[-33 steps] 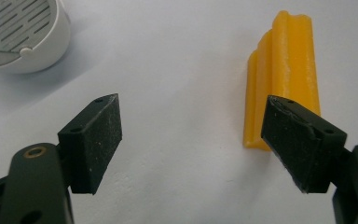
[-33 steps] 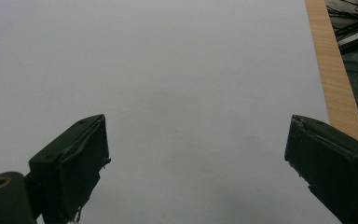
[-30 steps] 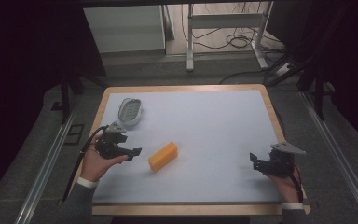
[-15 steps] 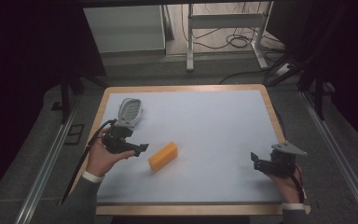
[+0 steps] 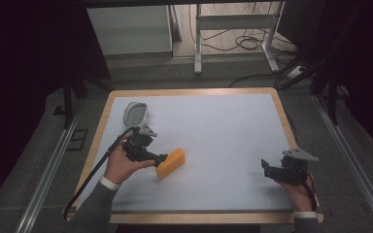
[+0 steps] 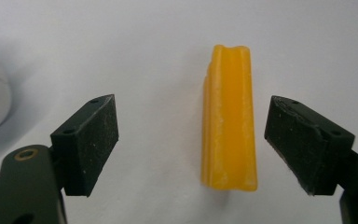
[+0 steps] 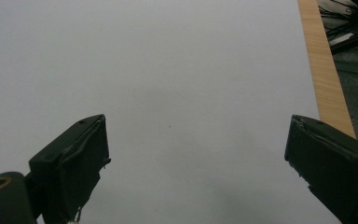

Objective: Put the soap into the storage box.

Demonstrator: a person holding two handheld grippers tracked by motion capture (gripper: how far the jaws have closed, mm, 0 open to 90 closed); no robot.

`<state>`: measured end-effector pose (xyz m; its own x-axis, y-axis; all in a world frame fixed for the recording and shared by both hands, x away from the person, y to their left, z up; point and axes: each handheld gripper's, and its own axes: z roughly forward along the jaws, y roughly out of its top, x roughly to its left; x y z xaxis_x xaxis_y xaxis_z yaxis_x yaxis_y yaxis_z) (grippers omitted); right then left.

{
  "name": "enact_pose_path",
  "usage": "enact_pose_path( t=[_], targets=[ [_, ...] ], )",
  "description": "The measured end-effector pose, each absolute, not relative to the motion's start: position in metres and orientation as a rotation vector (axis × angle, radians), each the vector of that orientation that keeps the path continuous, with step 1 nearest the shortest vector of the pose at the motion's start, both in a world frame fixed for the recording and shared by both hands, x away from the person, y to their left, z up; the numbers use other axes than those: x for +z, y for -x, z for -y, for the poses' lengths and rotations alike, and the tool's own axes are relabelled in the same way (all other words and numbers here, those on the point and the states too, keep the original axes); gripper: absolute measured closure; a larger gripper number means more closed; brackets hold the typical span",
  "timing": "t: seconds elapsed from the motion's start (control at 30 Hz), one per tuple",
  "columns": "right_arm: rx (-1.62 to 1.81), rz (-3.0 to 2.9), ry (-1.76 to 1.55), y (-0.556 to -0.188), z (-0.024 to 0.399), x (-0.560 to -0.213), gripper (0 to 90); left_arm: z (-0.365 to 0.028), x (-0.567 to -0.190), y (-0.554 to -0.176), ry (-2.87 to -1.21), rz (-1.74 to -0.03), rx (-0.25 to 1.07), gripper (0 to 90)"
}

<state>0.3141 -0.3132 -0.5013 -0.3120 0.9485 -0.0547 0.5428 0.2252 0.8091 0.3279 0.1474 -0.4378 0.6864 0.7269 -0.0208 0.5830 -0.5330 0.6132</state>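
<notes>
My left gripper [image 6: 189,140] at orange block [image 6: 229,116], fingers wide, block off-centre toward 1 finger (no contact yet). I'd centre, then squeeze long sides. Block lies mid-left on table [image 5: 223,121]. Right gripper [image 5: 272,171] idle, fingers wide.

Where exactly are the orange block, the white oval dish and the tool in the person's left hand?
orange block [image 6: 230,116]: left gripper view, middle of its top face.
white oval dish [image 5: 136,113]: high view, its centre.
left gripper [image 5: 161,158]: high view, at its jaws' tips, beside the block.
</notes>
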Motion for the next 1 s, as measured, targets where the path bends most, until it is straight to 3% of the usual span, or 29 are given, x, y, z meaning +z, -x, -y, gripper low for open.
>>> enact_pose_path(
  t=[0.6,1.0],
  targets=[
    [0.934,-1.939,-1.385,-0.314,0.315,-0.502,6.6,-0.117,-0.464,-0.336,-2.391,-1.001,0.250,21.5],
    [0.921,-1.936,-1.389,-0.314,0.317,-0.503,6.6,-0.108,-0.478,-0.343,-2.419,-1.016,0.218,29.5]
  ],
)
